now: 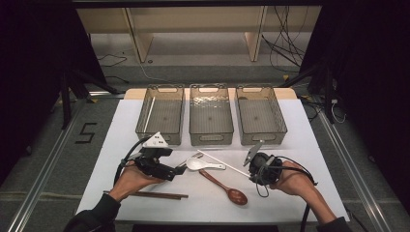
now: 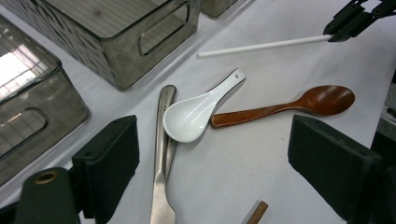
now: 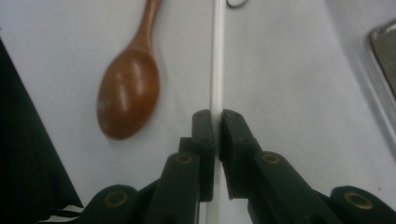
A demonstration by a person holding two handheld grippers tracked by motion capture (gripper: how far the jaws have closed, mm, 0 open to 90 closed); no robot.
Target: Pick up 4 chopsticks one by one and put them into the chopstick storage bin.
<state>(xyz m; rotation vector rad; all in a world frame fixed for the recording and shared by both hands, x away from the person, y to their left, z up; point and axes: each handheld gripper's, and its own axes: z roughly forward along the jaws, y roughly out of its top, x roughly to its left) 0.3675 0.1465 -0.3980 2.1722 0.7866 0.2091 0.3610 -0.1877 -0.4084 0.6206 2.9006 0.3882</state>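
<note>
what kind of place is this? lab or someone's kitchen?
Most likely a lab recording bench, not a kitchen: a table under a white sheet, loose cables on the floor, a taped floor marker, and three identical bins lined up for sorting cutlery.

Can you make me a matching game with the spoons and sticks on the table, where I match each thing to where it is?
Things:
1. thin white chopstick
2. white ceramic soup spoon
3. reddish-brown wooden spoon
4. dark brown wooden chopsticks

Places:
A. on the white mat by the left forearm, near the table's front edge
B. bowl resting on a silver metal utensil
C. pinched between the jaws of the right gripper
D. flat on the mat, handle end beside the soup spoon's bowl

Pairs: 1-C, 2-B, 3-D, 4-A
</note>
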